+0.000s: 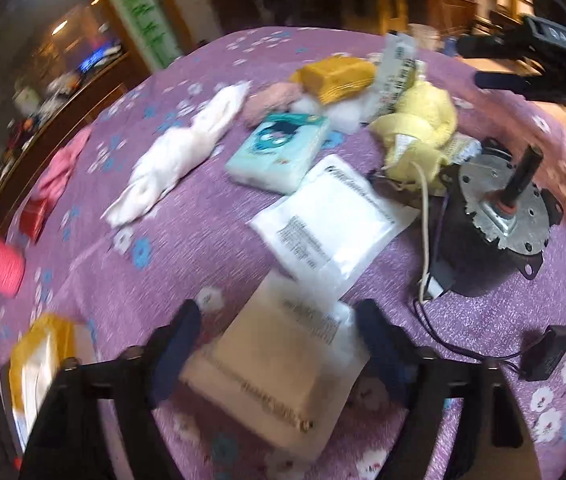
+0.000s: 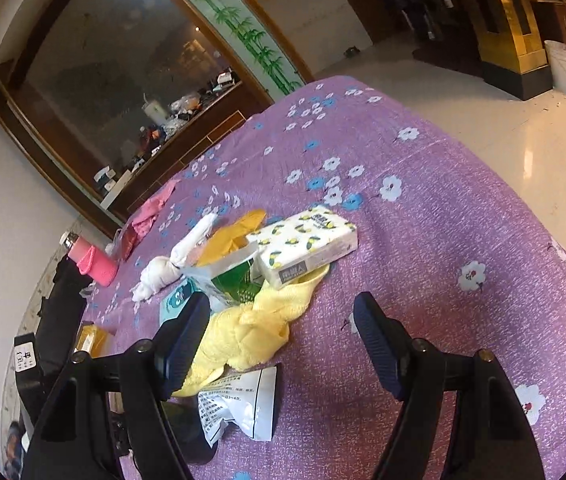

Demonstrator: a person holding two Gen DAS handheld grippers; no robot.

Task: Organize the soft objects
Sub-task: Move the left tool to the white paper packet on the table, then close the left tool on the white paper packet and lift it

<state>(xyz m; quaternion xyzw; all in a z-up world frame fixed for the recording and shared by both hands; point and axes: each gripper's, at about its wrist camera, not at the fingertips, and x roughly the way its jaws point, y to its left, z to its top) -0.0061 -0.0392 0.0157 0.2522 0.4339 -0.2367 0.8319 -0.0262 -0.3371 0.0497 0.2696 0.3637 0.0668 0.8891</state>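
Observation:
Soft things lie scattered on the purple flowered tablecloth (image 1: 187,248). My left gripper (image 1: 277,316) is open and points down at a flat cream pack (image 1: 271,376) that lies between its fingers; blur hides whether the pads touch it. Beyond it lie a white plastic packet (image 1: 331,220), a teal tissue pack (image 1: 279,152), a knotted white cloth (image 1: 179,152), a yellow towel (image 1: 415,136) and an orange-yellow pack (image 1: 335,76). My right gripper (image 2: 281,312) is open over the yellow towel (image 2: 251,332), which reaches past its left finger. A lemon-print tissue pack (image 2: 307,244) rests on the towel's far end.
A black electric motor (image 1: 499,216) with its wires and a small black block (image 1: 547,352) sits right of the left gripper. A pink bottle (image 2: 91,260) and pink cloth (image 2: 151,208) are near the table's far left edge. A yellow bag (image 1: 39,360) lies at lower left. Bare cloth (image 2: 443,220) spreads right of the pile.

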